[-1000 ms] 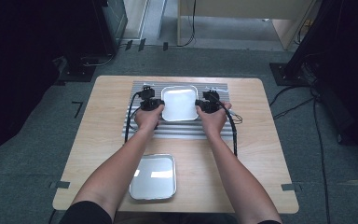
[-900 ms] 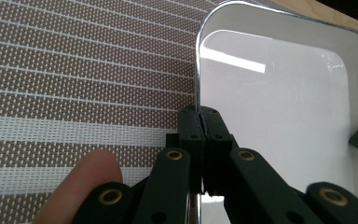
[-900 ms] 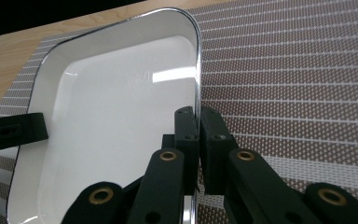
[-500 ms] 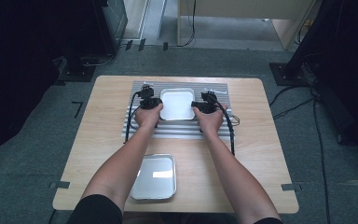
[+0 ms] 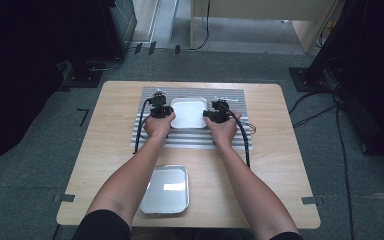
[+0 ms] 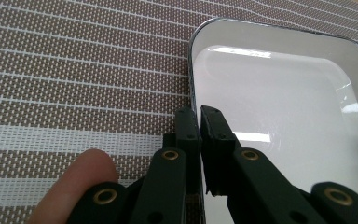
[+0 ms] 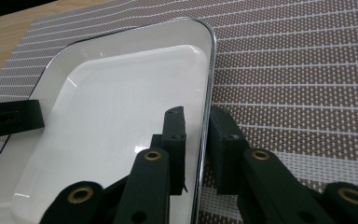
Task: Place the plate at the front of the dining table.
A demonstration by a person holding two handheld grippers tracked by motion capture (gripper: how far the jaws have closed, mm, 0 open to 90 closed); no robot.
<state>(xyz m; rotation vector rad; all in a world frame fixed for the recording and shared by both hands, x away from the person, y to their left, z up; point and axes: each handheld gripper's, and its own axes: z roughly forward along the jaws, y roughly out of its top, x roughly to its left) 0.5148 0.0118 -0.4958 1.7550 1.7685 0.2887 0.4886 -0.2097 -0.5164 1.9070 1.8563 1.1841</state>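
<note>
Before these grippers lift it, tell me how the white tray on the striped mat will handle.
The white tray looks rigid, with a thin raised rim, so it should stay flat, not sag. Its glossy surface shows glare, so it is probably slippery in the jaws. The left gripper pinches one rim; the right gripper straddles the opposite rim with a gap, its jaws just opening, so that side may slip.

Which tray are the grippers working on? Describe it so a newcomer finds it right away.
On the wooden table, find the grey striped mat at its far side. The white tray lies on that mat, between the left gripper and right gripper. Unlike the shiny metal tray on bare wood near the person, it is glossy white.
</note>
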